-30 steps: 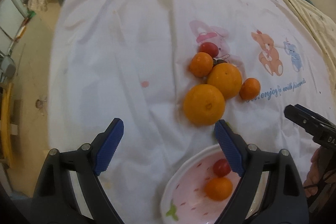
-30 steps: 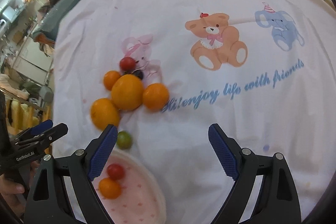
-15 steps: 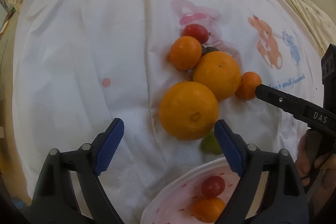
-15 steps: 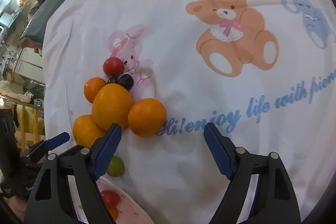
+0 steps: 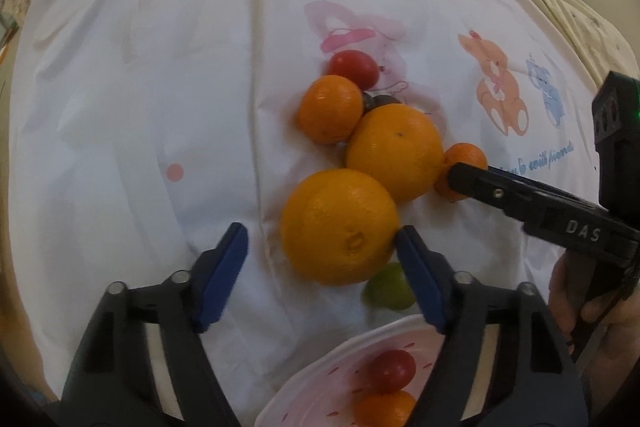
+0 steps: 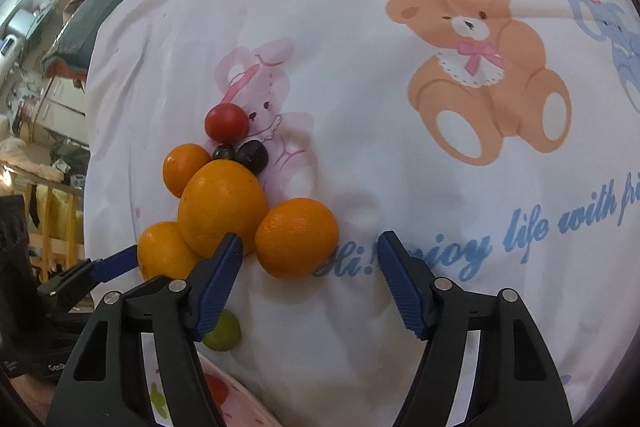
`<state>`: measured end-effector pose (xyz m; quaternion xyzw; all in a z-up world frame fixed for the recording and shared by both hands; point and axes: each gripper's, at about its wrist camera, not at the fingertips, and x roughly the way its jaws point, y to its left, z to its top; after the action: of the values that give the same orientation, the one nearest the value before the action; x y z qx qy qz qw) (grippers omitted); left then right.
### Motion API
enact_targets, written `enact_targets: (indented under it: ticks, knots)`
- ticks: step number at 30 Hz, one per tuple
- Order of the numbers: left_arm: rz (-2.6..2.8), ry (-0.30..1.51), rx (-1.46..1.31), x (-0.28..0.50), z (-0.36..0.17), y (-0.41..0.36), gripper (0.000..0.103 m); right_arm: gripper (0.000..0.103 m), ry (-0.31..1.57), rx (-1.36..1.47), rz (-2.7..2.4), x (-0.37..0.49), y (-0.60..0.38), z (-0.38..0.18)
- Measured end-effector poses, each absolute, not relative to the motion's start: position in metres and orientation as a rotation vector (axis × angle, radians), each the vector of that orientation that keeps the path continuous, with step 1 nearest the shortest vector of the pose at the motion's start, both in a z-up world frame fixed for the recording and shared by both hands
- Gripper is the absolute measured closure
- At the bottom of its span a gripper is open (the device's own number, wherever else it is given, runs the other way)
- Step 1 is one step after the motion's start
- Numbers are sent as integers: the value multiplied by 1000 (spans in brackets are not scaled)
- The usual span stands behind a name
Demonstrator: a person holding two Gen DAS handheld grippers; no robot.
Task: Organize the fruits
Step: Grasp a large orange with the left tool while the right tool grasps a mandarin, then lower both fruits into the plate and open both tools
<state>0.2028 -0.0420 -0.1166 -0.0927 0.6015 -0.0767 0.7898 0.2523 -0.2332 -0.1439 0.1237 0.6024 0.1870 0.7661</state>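
Because both grippers straddle fruit in the pile on the printed sheet (image 5: 120,107), each seems set for its own pick: the left gripper (image 5: 320,247) brackets the near orange (image 5: 340,227), the right gripper (image 6: 310,255) the small mandarin (image 6: 297,238). Both jaws have just been closing but do not yet clamp. Compared with a second ago, the fruit looms closer; the pink plate (image 5: 320,387) waits just below.

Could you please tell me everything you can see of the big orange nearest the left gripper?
The big orange is round, bright orange, with dimpled peel and a small navel scar facing the camera. It rests on the white printed cloth, touching a second large orange behind it, with a small green fruit partly hidden behind its lower edge. The left gripper straddles it, jaws just closing; one pad meets its side, the other stands clear.
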Motion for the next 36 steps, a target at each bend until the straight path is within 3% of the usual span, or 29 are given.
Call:
enact_targets:
  ticks: [1,5,17,29,36]
  knots:
    - [-182,1293,-196,203,-116,-45,46,40,1307,262,408,253,-231,-144]
    - [-191,1287,-163,201,-114,-53,50,58,1314,231,417,253,-226,-146]
    - [-159,1284,-186,192,-106,-42,53,59,1286,237,414,246,-234,-136]
    - [-176,1164,-157,145,-42,-22,53,59,1217,208,449,197,-235,-86]
    - [-179,1172,-157,113,-31,-12,53,59,1191,196,478,152,-234,-60]
